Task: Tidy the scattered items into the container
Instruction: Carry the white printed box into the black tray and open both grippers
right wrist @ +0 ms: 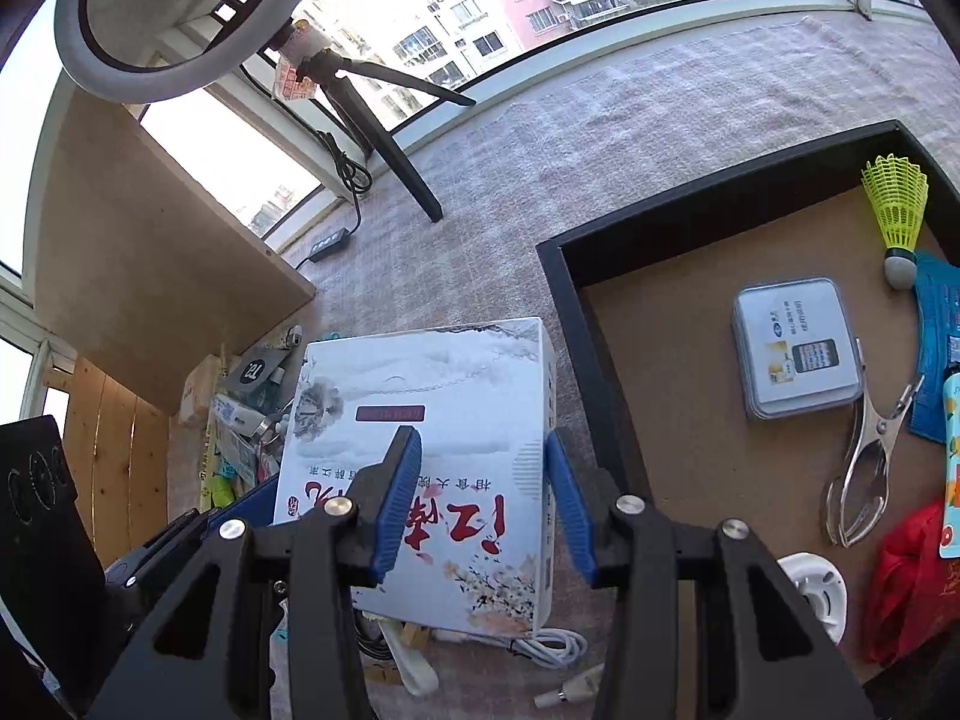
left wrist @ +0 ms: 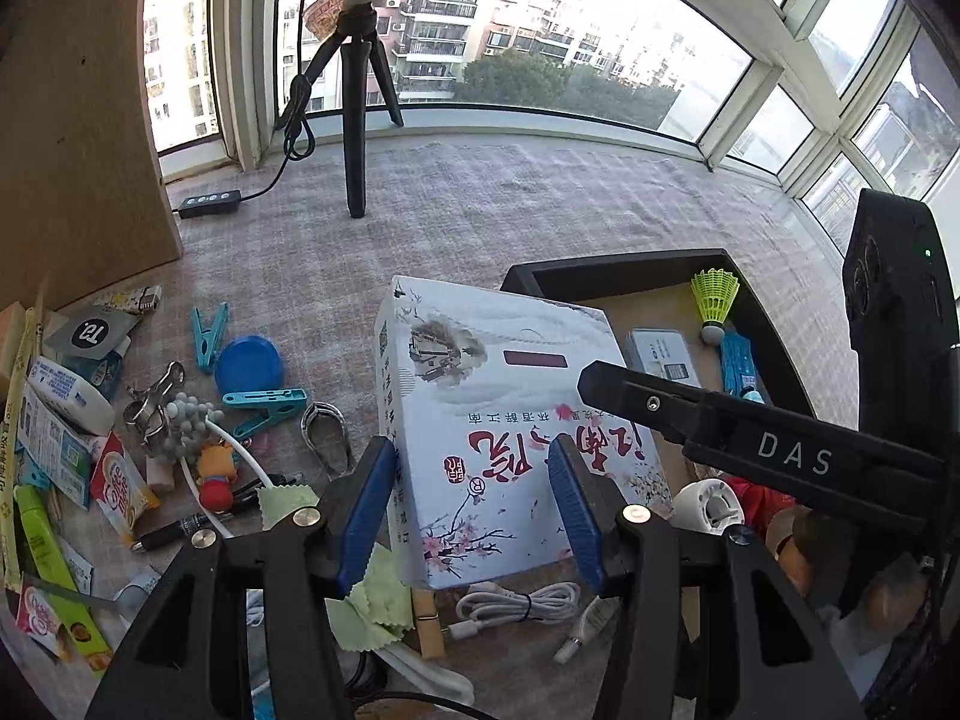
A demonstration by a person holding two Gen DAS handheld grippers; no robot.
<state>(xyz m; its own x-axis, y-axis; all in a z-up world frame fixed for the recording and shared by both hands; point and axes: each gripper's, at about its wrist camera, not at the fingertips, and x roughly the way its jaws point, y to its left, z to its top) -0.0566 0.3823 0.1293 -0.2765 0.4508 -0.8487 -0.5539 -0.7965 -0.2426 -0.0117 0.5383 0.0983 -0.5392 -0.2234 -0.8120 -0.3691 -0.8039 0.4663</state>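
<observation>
1. Clutter sits on the far left of the desk (left wrist: 480, 210): blue pegs (left wrist: 210, 336), a round blue lid (left wrist: 249, 363), packets and a pen. None of it is in the container yet.
2. A grey card (left wrist: 96, 330) there has big letters that look like "Ta", but I am not sure.
3. My left hand-held gripper (left wrist: 471, 504) is spread wide. One blue pad lies against the left side of the white box (left wrist: 498, 396). The other pad is over the box top. It does not pinch the box by itself.
4. The white box is in the middle, tilted, just left of the black container (left wrist: 630, 267). A white cable (left wrist: 516, 603) shows under its near edge, so I think the box is off the desk.
5. The box has big red Chinese letters and pink flowers. From here they are upside down. I cannot read the small print.
6. My right hand-held gripper (right wrist: 483, 504) is spread wide too. One pad is over the box top and one is by its right side. Its arm says "DAS".
7. To do this well, I think both hands must push in the same and go up level, or the box will slip.
8. Next, I would carry it right, over the black wall, and set it on the bare brown floor.
9. I would keep clear of the silver tin (right wrist: 795, 354), the metal clip (right wrist: 864, 468) and the yellow shuttlecock (right wrist: 897, 210).
</observation>
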